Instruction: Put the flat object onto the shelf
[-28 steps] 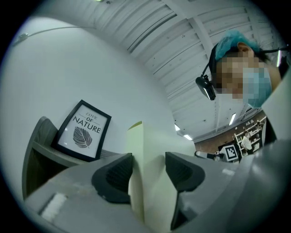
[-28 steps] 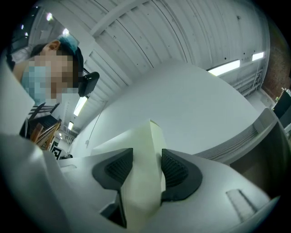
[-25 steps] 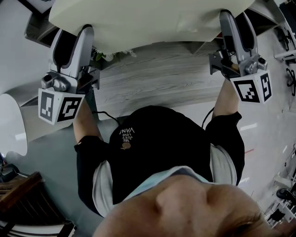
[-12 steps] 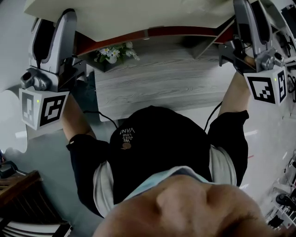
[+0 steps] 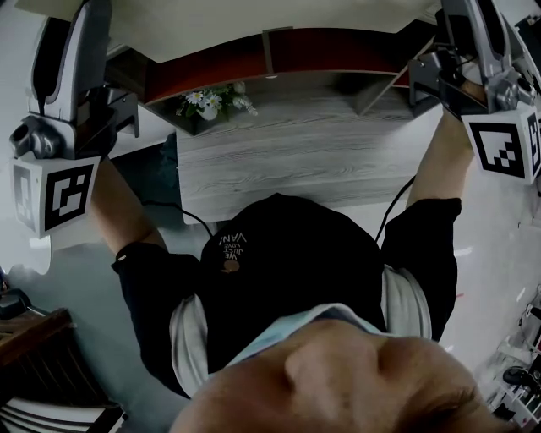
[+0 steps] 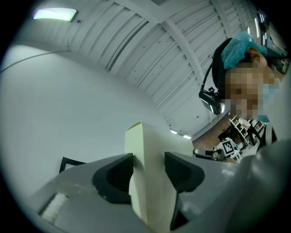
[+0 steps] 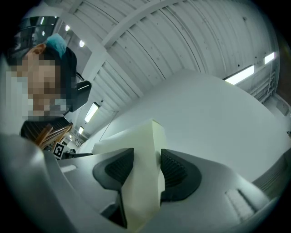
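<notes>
Grey wood-grain boarding [image 5: 296, 156] fills the middle of the head view, with a red-brown shelf edge [image 5: 338, 52] above it and a small pot of white flowers [image 5: 211, 100] at the boarding's far left. The cream flat object [image 5: 254, 21] spans the top of the frame, above the shelf edge, carried between both grippers. The left gripper [image 5: 72, 34] stands raised at the left, the right gripper [image 5: 469, 25] at the right; each cube shows black-and-white square markers. Pale print on the person's black shirt [image 5: 287, 271] is seen rotated and is too small to read reliably.

Left gripper view: white wall, ribbed ceiling and a lit ceiling panel [image 6: 54, 14] form the background. Both dark pads of the left gripper [image 6: 149, 168] press on the edge of the flat object [image 6: 141, 136], which stands upright between them.

Right gripper view: ribbed ceiling with a strip light [image 7: 241, 74]. The right gripper [image 7: 146, 168] is clamped on the flat object [image 7: 141, 136], pads against both faces.
</notes>
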`<state>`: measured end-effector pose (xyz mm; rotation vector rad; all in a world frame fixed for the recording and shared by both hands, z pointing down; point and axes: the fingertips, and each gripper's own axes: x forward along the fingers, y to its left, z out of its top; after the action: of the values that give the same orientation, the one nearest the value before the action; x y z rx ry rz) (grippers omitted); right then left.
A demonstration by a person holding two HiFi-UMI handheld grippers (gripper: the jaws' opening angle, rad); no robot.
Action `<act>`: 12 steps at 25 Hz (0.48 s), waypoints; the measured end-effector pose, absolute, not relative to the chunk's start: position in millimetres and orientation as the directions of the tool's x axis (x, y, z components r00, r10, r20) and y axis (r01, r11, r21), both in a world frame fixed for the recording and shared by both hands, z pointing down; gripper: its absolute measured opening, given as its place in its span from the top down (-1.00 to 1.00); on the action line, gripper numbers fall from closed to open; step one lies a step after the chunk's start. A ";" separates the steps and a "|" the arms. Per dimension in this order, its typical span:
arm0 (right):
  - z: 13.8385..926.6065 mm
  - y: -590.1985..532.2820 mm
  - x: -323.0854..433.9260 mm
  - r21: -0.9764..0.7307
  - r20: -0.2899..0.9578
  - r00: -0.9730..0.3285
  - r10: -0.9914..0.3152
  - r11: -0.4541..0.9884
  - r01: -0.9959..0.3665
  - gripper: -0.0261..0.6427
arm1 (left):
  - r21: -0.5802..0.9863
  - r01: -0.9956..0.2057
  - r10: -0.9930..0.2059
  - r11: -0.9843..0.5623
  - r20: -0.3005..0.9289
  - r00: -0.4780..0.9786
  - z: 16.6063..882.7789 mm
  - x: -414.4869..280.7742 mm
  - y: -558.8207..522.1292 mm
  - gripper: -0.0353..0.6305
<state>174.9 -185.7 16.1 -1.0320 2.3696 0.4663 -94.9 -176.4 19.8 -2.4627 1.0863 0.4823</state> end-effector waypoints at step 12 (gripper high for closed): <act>18.2 -217.7 218.3 -0.166 -0.570 -0.372 -0.732 0.546 -0.821 0.41 | -0.243 -0.753 -0.593 -0.611 -0.489 0.639 -18.4 -90.7 -190.6 0.23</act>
<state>218.3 -217.7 18.2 -1.2468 2.1856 0.1935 -90.7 -190.6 -18.4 -2.4324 1.0606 0.5064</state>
